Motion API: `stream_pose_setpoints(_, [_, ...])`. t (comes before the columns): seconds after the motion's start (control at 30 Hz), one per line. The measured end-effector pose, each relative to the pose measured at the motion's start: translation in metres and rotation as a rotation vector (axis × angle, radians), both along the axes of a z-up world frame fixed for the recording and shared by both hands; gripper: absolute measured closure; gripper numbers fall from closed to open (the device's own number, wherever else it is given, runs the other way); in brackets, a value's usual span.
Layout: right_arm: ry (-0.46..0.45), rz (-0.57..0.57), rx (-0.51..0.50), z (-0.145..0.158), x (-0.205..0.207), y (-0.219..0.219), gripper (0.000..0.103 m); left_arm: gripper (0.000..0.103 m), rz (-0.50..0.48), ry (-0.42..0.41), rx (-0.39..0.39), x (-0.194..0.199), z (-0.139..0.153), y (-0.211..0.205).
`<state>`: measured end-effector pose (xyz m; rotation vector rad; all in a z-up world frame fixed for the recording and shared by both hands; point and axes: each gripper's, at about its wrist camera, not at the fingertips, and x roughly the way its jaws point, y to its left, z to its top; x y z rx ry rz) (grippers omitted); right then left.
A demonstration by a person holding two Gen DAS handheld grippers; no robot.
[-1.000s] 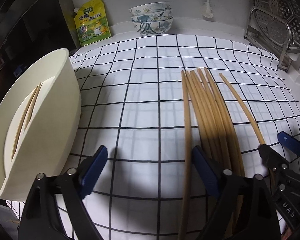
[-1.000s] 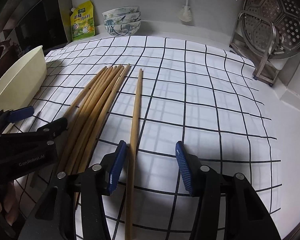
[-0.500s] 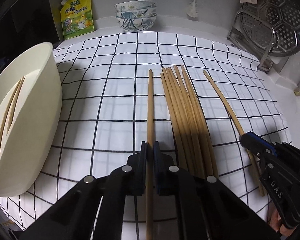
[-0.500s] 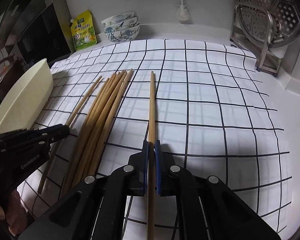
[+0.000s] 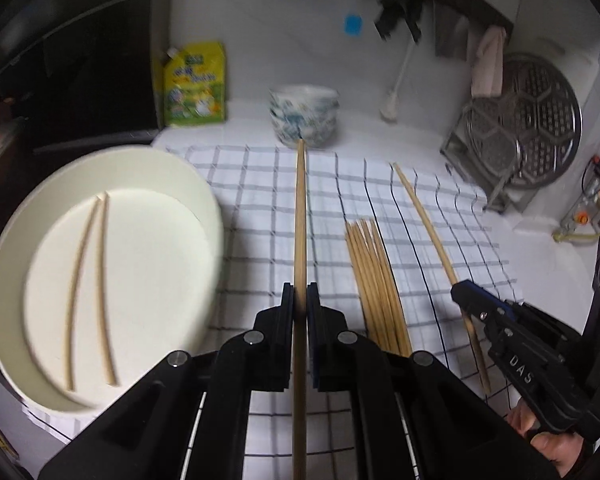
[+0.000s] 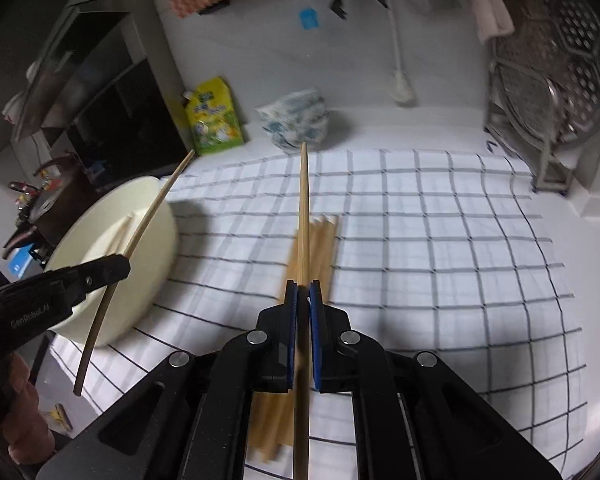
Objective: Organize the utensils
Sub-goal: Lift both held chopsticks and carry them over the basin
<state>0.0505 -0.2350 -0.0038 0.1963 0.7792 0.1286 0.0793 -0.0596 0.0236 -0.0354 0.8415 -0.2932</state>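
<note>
My left gripper (image 5: 300, 300) is shut on one wooden chopstick (image 5: 300, 216) and holds it raised above the checked cloth (image 5: 260, 208), right of the cream oval bin (image 5: 204, 200). Two chopsticks (image 5: 90, 280) lie inside the bin. My right gripper (image 6: 303, 300) is shut on another chopstick (image 6: 304, 208), lifted over the bundle of chopsticks (image 6: 324, 240) on the cloth. In the left wrist view the bundle (image 5: 376, 280) lies to the right, and the right gripper (image 5: 500, 320) holds its chopstick (image 5: 428, 220). In the right wrist view the left gripper (image 6: 116, 266) holds its chopstick (image 6: 148, 216) over the bin (image 6: 156, 248).
A stack of patterned bowls (image 5: 304, 120) and a yellow refill pouch (image 5: 194, 84) stand at the back of the counter. A metal rack with a perforated steamer plate (image 5: 528, 120) stands at the back right. A dark appliance (image 6: 112, 92) is behind the bin.
Both grippers, open one second ago, closed on a chopstick each and have lifted them off the cloth. The left one has moved toward the bin.
</note>
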Motion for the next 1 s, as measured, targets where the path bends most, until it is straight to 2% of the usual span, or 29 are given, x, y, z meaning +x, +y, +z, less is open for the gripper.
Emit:
stream_pose_setpoints(0.1, [-0.023, 0.052, 0.018, 0.017, 0.015, 0.03, 0.097, 0.096, 0.046, -0.044, 0.011, 0.008, 0.02, 0.03])
stream_pose_setpoints(0.2, [-0.038, 0.108, 0.03, 0.03, 0.033, 0.065, 0.097, 0.096, 0.099, -0.063, 0.039, 0.016, 0.026, 0.063])
stream_pose_setpoints(0.37, [-0.028, 0.186, 0.042, 0.036, 0.061, 0.119, 0.097, 0.096, 0.204, -0.052, 0.076, 0.026, 0.013, 0.127])
stream_pose_setpoints(0.53, [0.021, 0.265, 0.04, 0.025, 0.089, 0.177, 0.097, 0.096, 0.269, -0.014, 0.079, 0.036, -0.009, 0.174])
stream_pose_setpoints(0.7, [0.093, 0.318, 0.021, 0.004, 0.108, 0.223, 0.097, 0.096, 0.27, 0.039, 0.06, 0.048, -0.03, 0.195])
stream_pose_setpoints(1.0, [0.169, 0.31, 0.009, -0.021, 0.123, 0.24, 0.097, 0.095, 0.271, 0.086, 0.035, 0.06, -0.052, 0.205])
